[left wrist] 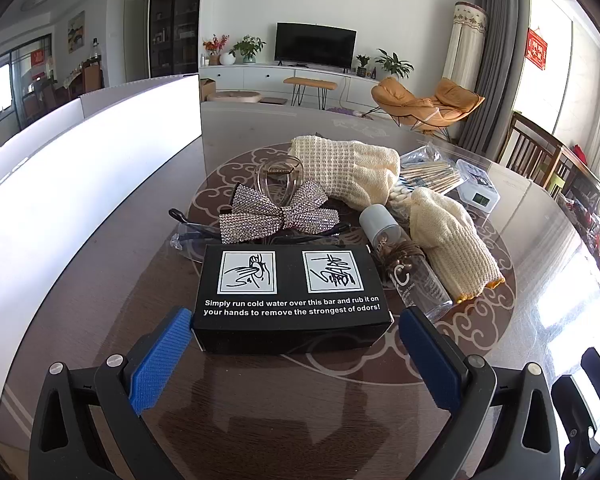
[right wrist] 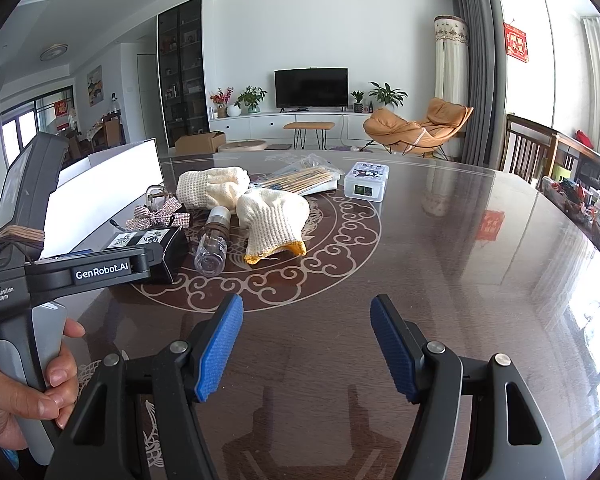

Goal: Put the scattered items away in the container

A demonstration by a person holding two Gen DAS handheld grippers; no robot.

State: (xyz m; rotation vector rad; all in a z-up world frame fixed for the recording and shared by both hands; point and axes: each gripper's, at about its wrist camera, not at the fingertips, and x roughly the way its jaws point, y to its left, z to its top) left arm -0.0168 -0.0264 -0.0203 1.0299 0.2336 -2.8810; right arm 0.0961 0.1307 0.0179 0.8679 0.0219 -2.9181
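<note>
A black box (left wrist: 292, 296) with white lettering lies on the table, and my left gripper (left wrist: 294, 334) is open with its blue pads on either side of the box's near end, not touching. Behind the box lie a rhinestone bow (left wrist: 274, 216), a clear hair claw (left wrist: 280, 178), glasses (left wrist: 204, 236), a clear spray bottle (left wrist: 408, 268), two cream knit gloves (left wrist: 452, 248) and a pack of wooden sticks (left wrist: 428, 174). The white container (left wrist: 88, 184) stands to the left. My right gripper (right wrist: 306, 346) hovers open over bare table, nearer than the gloves (right wrist: 272, 216) and bottle (right wrist: 214, 240).
A small white case (right wrist: 366, 182) with a cartoon label sits at the back right of the pile. A person's hand (right wrist: 32, 384) holds the left gripper's handle. Wooden chairs (right wrist: 528, 150) stand at the table's far right edge. The round table (right wrist: 460, 264) is glossy and dark.
</note>
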